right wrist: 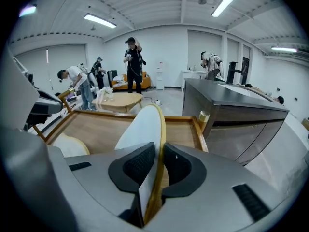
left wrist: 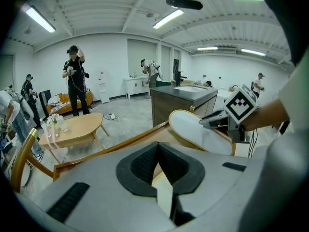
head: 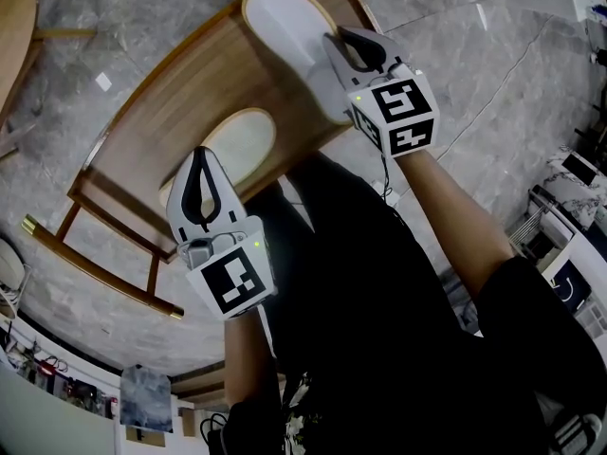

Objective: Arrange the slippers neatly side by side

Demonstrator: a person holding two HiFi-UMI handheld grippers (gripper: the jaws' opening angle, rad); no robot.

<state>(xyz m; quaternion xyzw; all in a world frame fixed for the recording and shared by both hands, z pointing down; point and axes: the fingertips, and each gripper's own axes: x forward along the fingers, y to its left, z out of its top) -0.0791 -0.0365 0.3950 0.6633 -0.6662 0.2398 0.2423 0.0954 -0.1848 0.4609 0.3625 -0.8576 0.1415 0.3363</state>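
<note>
Mid-placing: left gripper [head: 201,155] clamped fully shut on near slipper [head: 243,136] at wooden table [head: 180,88] front edge; right gripper [head: 343,38], jaws narrowly apart, pinching far slipper [head: 285,17] on edge above table's back. Next, probably: laying both flat, parallel, close.

The left tongs [head: 200,155] are covering part of the near slipper [head: 242,140]. The right tongs [head: 339,38] are hiding one edge of the far slipper [head: 285,22].

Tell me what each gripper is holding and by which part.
Left gripper: near slipper, by its edge. Right gripper: far slipper, by its edge.
</note>
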